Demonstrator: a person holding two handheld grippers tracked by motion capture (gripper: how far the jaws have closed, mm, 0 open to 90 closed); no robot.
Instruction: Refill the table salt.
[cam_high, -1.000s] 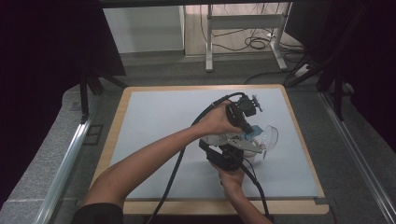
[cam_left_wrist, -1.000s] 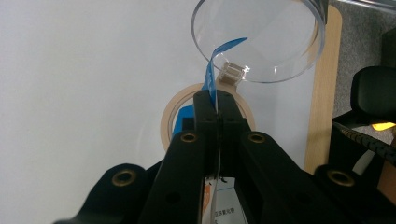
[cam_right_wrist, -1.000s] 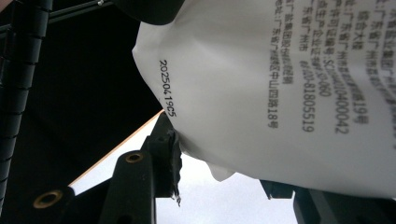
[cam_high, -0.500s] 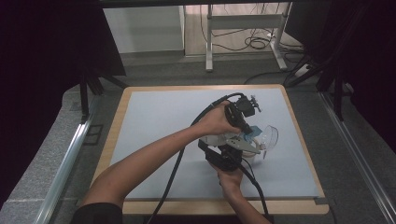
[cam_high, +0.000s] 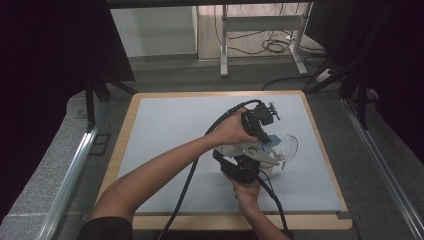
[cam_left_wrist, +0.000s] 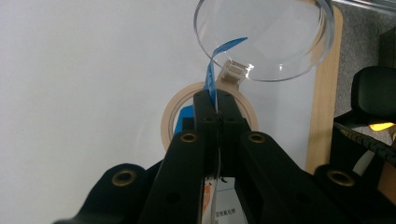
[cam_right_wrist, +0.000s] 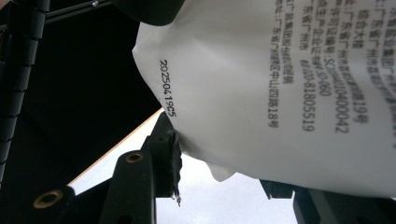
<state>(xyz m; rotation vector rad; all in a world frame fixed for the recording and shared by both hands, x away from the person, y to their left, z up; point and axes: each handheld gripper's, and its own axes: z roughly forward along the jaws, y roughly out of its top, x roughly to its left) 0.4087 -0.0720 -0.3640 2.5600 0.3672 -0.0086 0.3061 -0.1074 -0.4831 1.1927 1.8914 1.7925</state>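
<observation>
A white printed bag (cam_right_wrist: 280, 70) with a blue top strip (cam_left_wrist: 210, 74) is held up between both grippers over the mat. My left gripper (cam_left_wrist: 216, 95) is shut on the bag's thin top edge, and in the high view it (cam_high: 257, 125) reaches in from the left. My right gripper (cam_right_wrist: 219, 172) grips the bag's lower body between its jaws, and its hand (cam_high: 245, 187) comes up from the near edge. A clear round bowl (cam_left_wrist: 271, 32) lies on the mat just beyond, beside a tan tape roll (cam_left_wrist: 170, 116).
The pale grey mat (cam_high: 170, 130) covers a wooden-edged table (cam_high: 125, 135). The clear bowl (cam_high: 289, 145) sits near the right side. Black cables trail from both grippers toward the near edge. Dark curtains and a metal stand (cam_high: 260, 30) lie beyond the table.
</observation>
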